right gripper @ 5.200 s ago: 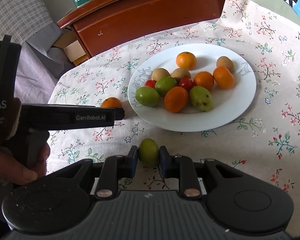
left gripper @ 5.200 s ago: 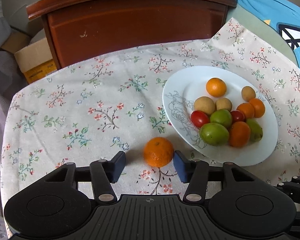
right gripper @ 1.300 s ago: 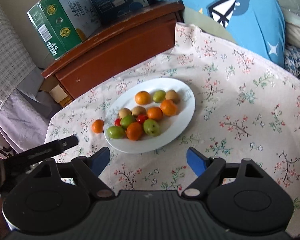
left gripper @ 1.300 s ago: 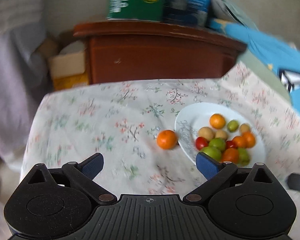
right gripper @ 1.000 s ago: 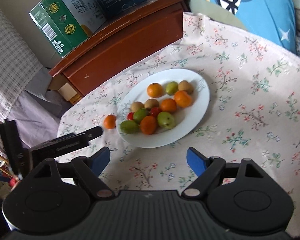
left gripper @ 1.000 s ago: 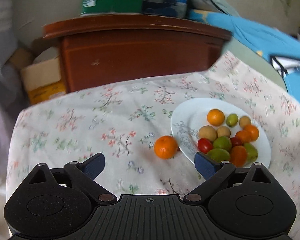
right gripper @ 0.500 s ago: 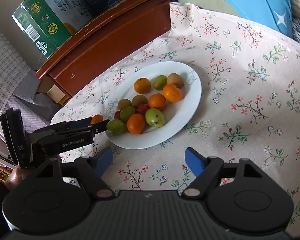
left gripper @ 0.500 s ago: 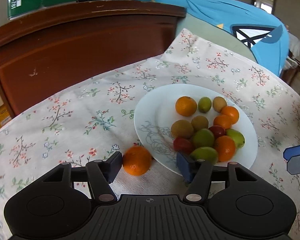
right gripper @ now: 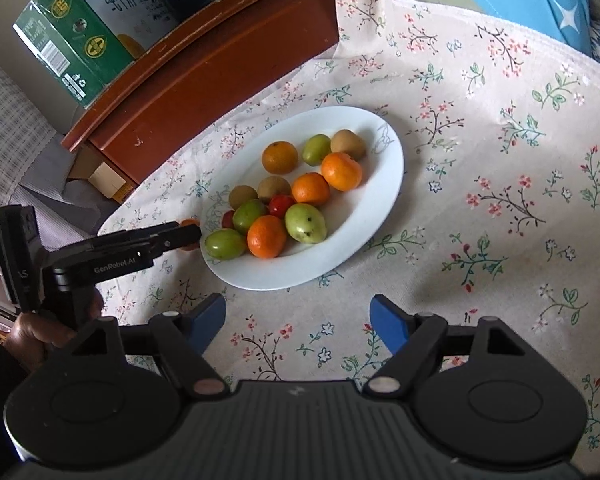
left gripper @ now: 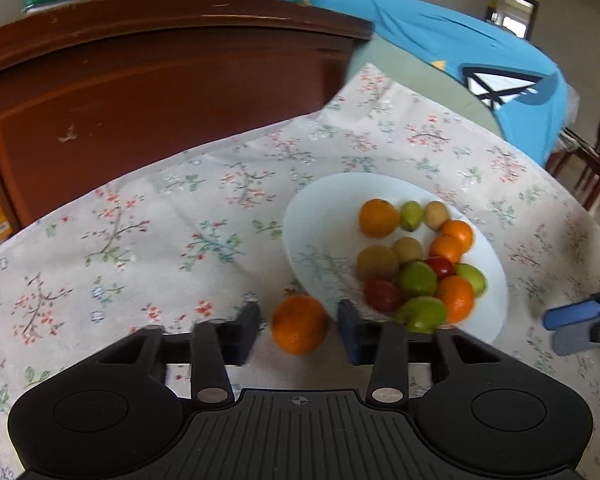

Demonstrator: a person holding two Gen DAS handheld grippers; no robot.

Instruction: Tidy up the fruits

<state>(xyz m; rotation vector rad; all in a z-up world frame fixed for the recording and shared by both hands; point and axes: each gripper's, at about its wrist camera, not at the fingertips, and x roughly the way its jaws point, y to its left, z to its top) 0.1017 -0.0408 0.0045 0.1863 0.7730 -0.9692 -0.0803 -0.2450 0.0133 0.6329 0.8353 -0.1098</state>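
Flowered tablecloth point(left gripper: 148, 240) covers table. White plate point(left gripper: 328, 232) on it, heaped with orange, green, red and brown fruit. Left gripper point(left gripper: 298, 330) just beside plate's near-left rim — jaws have just been closing around loose orange point(left gripper: 299, 325), slim gaps remain either side, not yet clamped. Right gripper point(right gripper: 298, 318) near plate's front edge — spread wide, empty.

Brown wooden cabinet point(left gripper: 160, 92), floral tablecloth point(right gripper: 480, 184)

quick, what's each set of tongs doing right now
Left tongs: jaws have just been closing around the loose orange; slight gaps remain, not gripped yet.
Right tongs: open, empty.
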